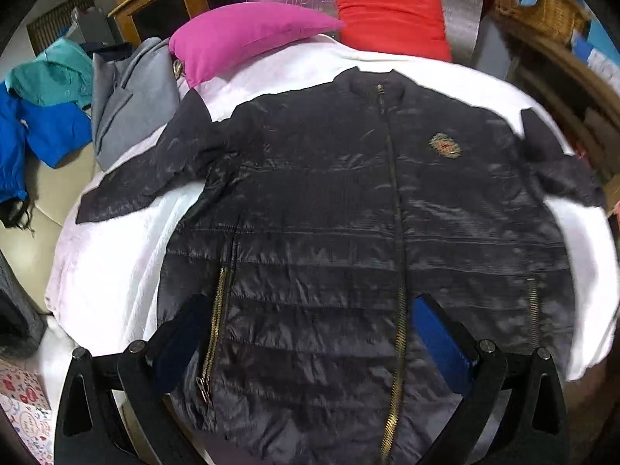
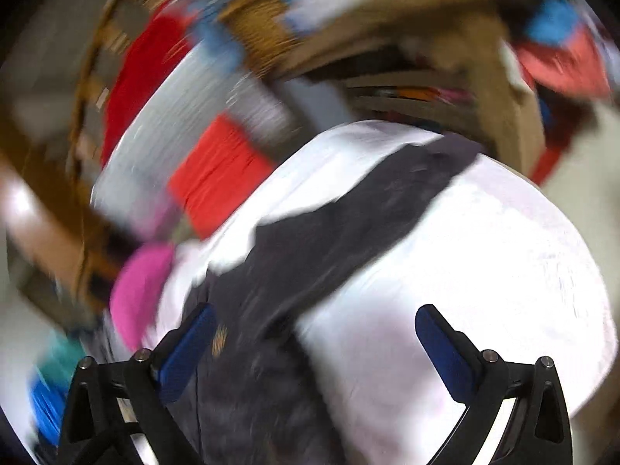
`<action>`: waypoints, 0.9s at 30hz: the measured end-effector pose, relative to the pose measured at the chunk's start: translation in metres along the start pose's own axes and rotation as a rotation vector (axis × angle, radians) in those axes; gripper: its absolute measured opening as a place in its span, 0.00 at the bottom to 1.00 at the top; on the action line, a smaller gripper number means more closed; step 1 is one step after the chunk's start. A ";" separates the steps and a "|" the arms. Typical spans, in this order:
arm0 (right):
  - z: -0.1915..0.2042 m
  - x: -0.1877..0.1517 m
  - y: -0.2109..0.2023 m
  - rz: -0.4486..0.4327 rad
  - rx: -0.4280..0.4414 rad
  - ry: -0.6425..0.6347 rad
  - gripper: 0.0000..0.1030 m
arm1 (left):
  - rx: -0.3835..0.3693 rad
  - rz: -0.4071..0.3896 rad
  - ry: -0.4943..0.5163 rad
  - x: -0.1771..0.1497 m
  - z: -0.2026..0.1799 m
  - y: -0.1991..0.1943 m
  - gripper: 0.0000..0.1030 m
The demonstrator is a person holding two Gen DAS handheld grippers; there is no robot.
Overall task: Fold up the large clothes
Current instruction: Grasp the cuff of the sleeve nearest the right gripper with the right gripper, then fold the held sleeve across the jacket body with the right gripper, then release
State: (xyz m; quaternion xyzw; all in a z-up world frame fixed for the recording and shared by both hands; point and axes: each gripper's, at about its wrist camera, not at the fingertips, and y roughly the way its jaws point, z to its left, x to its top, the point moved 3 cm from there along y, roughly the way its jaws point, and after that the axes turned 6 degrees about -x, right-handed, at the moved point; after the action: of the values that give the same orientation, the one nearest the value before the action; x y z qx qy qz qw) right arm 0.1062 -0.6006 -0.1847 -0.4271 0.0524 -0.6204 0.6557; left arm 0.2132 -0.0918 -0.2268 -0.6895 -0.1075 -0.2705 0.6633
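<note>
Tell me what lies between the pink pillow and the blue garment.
In the left wrist view, a grey garment and a teal one lie between the pink pillow and the blue garment.

The big, dark, shiny puffy jacket lies flat on its back, front side up. Its gold zipper is zipped shut. Both sleeves stick out to the left and right. A small patch sits on the chest.

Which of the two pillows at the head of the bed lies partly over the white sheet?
The pink pillow: its lower edge overlaps the white sheet. The red pillow stands upright behind the sheet.
</note>
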 end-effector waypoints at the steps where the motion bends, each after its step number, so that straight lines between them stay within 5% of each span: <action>1: -0.018 0.016 0.011 0.002 0.010 0.061 1.00 | 0.008 -0.002 0.006 0.002 -0.002 0.003 1.00; 6: -0.066 0.066 0.069 0.004 0.059 0.264 0.99 | 0.006 0.007 -0.014 0.015 -0.004 0.021 1.00; 12: -0.091 0.096 0.135 0.021 -0.022 0.357 0.84 | 0.027 -0.009 -0.010 0.025 -0.007 0.032 1.00; 17: -0.082 0.105 0.162 -0.023 -0.133 0.298 0.73 | 0.069 -0.040 -0.014 0.035 -0.002 0.034 1.00; 18: -0.079 0.107 0.163 -0.038 -0.160 0.276 0.64 | 0.068 -0.043 -0.017 0.036 0.000 0.034 1.00; 19: -0.078 0.108 0.167 -0.034 -0.191 0.253 0.38 | 0.067 -0.045 -0.017 0.037 0.001 0.034 1.00; 20: -0.076 0.109 0.171 -0.021 -0.194 0.244 0.30 | 0.066 -0.050 -0.018 0.037 0.003 0.032 1.00; 27: -0.029 0.101 0.123 -0.161 -0.055 0.105 0.27 | 0.080 -0.096 -0.062 0.035 0.032 0.017 1.00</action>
State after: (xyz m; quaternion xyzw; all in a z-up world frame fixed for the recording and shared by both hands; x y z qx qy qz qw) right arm 0.2063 -0.7184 -0.2334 -0.4147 0.0694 -0.6909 0.5881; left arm 0.2583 -0.0701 -0.2229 -0.6645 -0.1717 -0.2761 0.6728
